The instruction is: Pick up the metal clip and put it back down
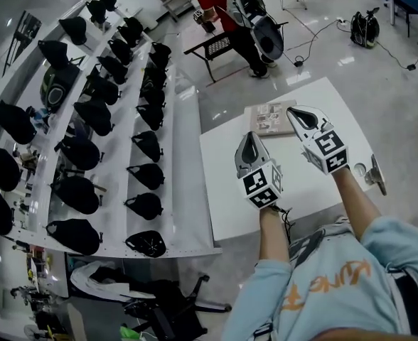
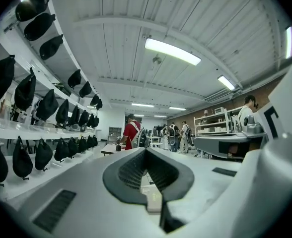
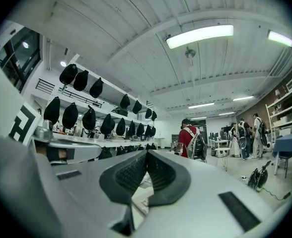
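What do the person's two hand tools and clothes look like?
The left hand-held gripper and right hand-held gripper are white shells with dark grey ribbed pads and a cube of black-and-white square markers. The person wears a light blue sweatshirt with orange print.

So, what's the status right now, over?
Left gripper shut, empty. Right gripper shut, empty. Metal clip lying at the right edge of the table, not held. Booklet ahead, nothing blocking.
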Available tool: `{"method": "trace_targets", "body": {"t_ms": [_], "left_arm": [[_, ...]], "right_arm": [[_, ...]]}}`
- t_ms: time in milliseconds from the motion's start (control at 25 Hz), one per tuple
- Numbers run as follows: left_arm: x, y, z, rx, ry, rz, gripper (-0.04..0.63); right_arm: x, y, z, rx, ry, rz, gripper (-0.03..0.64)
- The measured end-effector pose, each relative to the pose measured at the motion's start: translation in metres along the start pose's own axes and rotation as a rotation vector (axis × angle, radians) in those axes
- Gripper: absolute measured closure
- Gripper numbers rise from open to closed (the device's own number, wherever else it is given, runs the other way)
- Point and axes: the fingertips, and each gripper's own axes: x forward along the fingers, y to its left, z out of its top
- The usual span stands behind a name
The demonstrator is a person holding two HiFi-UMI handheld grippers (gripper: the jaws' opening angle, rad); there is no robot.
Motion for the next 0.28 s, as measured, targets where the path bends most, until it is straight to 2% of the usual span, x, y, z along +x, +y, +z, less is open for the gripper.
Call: {"method": "trace_targets", "body": {"t_ms": [280], "left_arm": [[0.029,-0.022,-0.006,0.005,0.007,0.003,0.586]], "right_arm": [[0.002,-0.037,-0.008,0.014,0.001,0.007,0.588]]}}
